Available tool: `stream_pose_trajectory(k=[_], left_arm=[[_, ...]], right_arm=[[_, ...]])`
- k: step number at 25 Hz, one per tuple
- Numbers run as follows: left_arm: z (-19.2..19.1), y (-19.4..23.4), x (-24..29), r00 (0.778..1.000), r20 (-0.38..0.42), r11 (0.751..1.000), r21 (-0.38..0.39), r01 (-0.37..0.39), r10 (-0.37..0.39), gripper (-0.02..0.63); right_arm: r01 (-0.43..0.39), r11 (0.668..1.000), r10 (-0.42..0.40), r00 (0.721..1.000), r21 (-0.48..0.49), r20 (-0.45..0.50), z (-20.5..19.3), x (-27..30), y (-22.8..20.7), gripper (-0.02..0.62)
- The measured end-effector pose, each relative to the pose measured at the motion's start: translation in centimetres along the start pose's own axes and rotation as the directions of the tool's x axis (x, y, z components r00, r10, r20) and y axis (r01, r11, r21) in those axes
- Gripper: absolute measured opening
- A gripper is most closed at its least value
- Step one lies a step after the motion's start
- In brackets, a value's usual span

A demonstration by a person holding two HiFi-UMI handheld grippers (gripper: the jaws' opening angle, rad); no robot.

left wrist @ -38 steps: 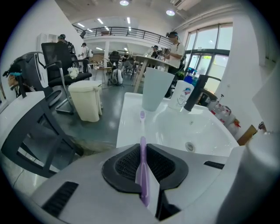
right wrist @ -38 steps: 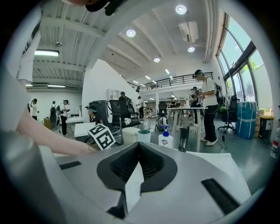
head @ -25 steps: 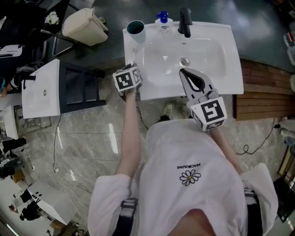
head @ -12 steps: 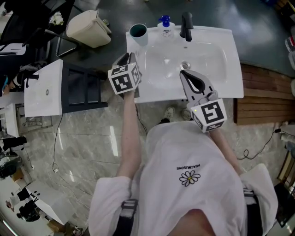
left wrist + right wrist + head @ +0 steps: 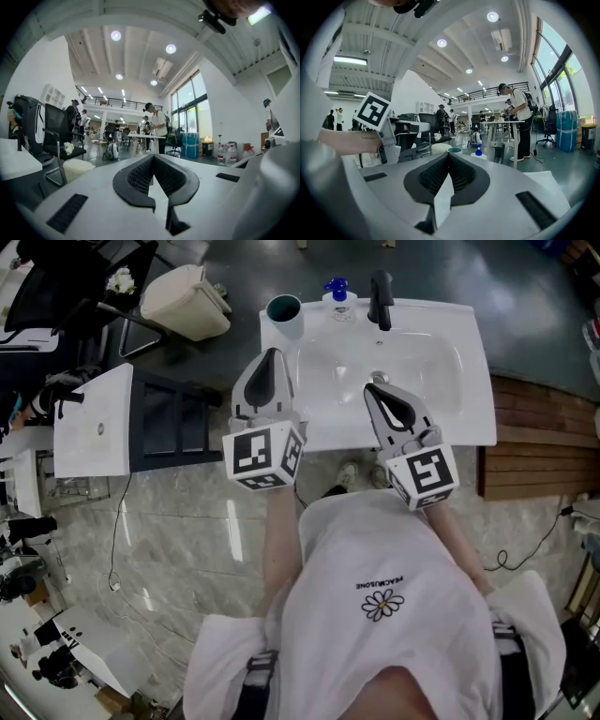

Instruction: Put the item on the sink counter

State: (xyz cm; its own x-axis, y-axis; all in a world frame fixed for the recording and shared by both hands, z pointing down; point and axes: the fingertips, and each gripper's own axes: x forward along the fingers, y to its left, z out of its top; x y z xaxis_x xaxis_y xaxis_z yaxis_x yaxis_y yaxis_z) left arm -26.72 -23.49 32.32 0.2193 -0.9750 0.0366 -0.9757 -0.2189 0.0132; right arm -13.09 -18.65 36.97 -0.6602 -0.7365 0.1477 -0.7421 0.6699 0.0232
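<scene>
Since a second ago my left gripper (image 5: 272,357) has drawn back toward me from the left front corner, so its marker cube (image 5: 264,454) now hangs over the floor just in front of the white sink counter (image 5: 469,381). Its tongs point forward along the counter's left edge. The right gripper (image 5: 369,387) has barely shifted and still sits over the front rim of the basin (image 5: 412,362), aimed toward the back. In the left gripper view the left gripper's (image 5: 152,157) dark pads meet at the tip with nothing between them, so it is closed and empty. The right gripper view shows the same for the right gripper (image 5: 449,154): pads pressed together, holding nothing, with the left one's cube (image 5: 375,110) off to its side. The black faucet (image 5: 380,296) stands at the middle of the counter's back edge. The teal cup (image 5: 284,310) stands upright at the back left corner, ahead of the left tongs and apart from them. A small soap bottle (image 5: 336,292) with a blue pump sits between the cup and the faucet.
</scene>
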Motion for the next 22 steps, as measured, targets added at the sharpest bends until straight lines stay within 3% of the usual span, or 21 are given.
stream_pose_trajectory(k=[6, 11, 15, 19, 22], left_arm=[[0.9, -1.3, -4.1, 0.982, 0.140, 0.991, -0.053, -0.121, 0.127, 0.017], [-0.7, -2.3, -4.5, 0.986, 0.115, 0.991, 0.044, -0.128, 0.122, 0.015], [-1.1, -2.5, -4.9, 0.986, 0.106, 0.989, 0.061, -0.136, 0.129, 0.015], [-0.9, -2.4, -5.1, 0.985, 0.109, 0.987, 0.066, -0.145, 0.137, 0.016], [-0.9, -2.1, -5.3, 0.982, 0.108, 0.984, 0.073, -0.162, 0.154, 0.015]], right_arm=[[-0.009, 1.000, 0.009, 1.000, -0.006, 0.009, 0.1, 0.5, 0.0, 0.011], [-0.016, 0.999, 0.016, 1.000, -0.050, 0.016, 0.5, 1.0, 0.2, 0.011], [-0.024, 0.993, 0.026, 1.000, -0.114, 0.014, 0.3, 1.3, 0.5, 0.011], [-0.024, 0.997, 0.024, 1.000, -0.072, -0.002, 0.0, 1.3, 0.7, 0.011], [-0.035, 0.993, 0.039, 0.999, -0.110, 0.029, 0.4, 1.4, 0.7, 0.011]])
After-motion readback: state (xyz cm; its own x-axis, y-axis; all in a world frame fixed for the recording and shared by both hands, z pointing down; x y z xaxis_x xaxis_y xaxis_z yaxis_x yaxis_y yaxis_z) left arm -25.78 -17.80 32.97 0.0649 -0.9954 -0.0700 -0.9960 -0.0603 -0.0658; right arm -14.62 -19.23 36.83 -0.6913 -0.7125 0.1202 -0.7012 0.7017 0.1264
